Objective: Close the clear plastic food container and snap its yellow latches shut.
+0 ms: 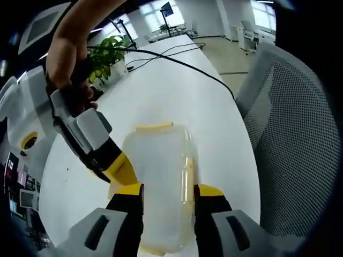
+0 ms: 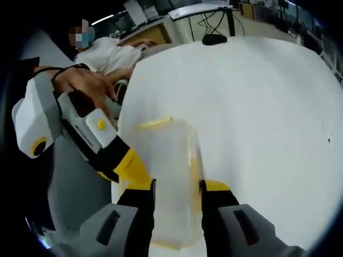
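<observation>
Left gripper view: my left gripper [image 1: 169, 198] is clamping the clear container [image 1: 161, 182] on the white table [image 1: 177, 96], my right gripper [image 2: 177, 195] gripping it too, entering at nine o'clock.

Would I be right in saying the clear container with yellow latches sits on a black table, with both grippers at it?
Not quite: the table is white, not black, as the left gripper view shows. The clear container with yellow latches does sit on it, with the left gripper and right gripper at it.
</observation>
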`<action>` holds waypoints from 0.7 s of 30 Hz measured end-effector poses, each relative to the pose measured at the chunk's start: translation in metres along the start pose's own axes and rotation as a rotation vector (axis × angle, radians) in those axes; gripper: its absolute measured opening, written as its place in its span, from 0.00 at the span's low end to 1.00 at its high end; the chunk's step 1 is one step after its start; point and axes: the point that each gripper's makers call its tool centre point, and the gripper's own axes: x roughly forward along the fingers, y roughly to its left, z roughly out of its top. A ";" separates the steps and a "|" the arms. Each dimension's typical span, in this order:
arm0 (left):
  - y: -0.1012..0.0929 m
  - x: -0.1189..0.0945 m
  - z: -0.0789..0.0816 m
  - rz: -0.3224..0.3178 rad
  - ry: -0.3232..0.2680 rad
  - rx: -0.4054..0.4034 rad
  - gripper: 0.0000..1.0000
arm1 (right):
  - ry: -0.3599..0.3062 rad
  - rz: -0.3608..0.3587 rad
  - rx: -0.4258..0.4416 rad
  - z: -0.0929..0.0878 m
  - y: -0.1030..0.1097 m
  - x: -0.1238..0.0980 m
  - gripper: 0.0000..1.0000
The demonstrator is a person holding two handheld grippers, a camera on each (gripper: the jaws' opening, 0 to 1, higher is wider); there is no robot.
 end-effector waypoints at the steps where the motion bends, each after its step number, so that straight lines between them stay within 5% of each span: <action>1: 0.000 0.000 0.000 0.001 0.002 0.002 0.31 | -0.001 -0.004 0.001 0.000 -0.001 0.000 0.30; 21: 0.003 -0.009 0.002 0.031 -0.003 -0.053 0.31 | -0.038 -0.083 -0.048 -0.003 -0.001 -0.008 0.37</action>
